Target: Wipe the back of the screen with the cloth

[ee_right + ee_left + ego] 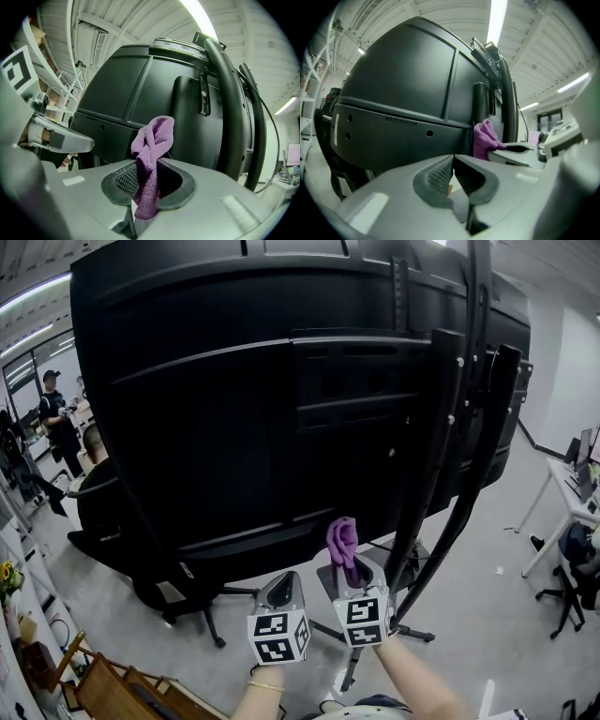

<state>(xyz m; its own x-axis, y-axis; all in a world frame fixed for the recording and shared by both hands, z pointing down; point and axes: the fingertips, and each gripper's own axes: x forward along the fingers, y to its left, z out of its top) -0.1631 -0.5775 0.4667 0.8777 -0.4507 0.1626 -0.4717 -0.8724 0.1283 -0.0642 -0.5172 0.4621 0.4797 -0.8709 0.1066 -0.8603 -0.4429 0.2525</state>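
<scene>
Purple cloth [342, 542], bunched, is clamped in the right gripper [354, 579] near the lower edge of the screen back [234, 399]; contact unclear. Press it flat and stroke across the panel, clear of the stand posts [433, 456]. The left gripper [281, 594] sits pressed together, empty. No container visible.

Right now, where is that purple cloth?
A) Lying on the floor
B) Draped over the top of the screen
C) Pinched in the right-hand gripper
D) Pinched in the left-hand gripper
C: the right gripper view shows the purple cloth clamped between the jaws of the right gripper, while the left gripper is shut on nothing.
</scene>
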